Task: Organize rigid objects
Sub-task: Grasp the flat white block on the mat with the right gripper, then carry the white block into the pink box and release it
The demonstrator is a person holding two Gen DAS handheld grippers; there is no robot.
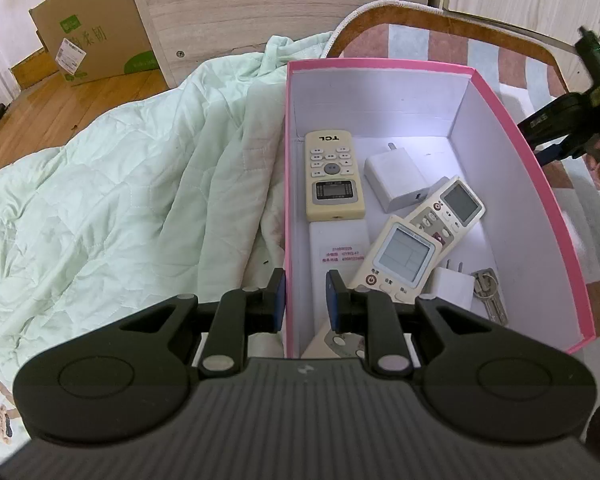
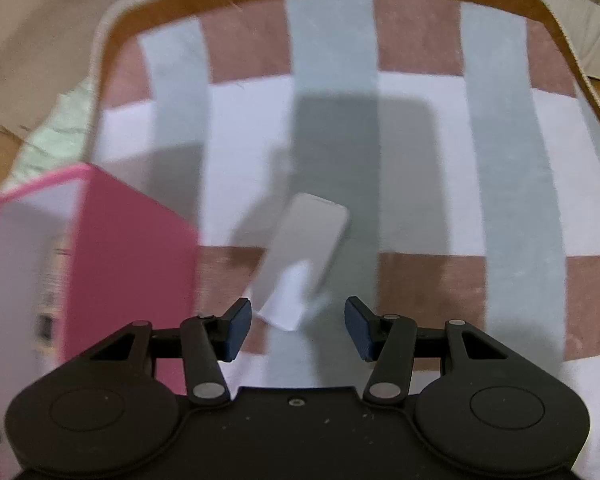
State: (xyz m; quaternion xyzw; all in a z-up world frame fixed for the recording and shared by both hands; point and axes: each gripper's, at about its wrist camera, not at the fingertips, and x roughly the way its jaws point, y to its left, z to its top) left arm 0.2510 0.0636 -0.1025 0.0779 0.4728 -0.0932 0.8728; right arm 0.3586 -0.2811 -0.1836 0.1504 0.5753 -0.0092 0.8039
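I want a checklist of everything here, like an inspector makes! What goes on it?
Surface: striped bedsheet, pink, grey and white.
Job's things: pink box holds the TCL remote, two more remotes, a white charger, a small plug and keys. A blurred flat white object lies outside the box.
Clutter: green quilt.
Grippers: left gripper clamps the box wall; right gripper open above the white object.
Cables: nothing seen.
Surroundings: cardboard box, wooden floor.
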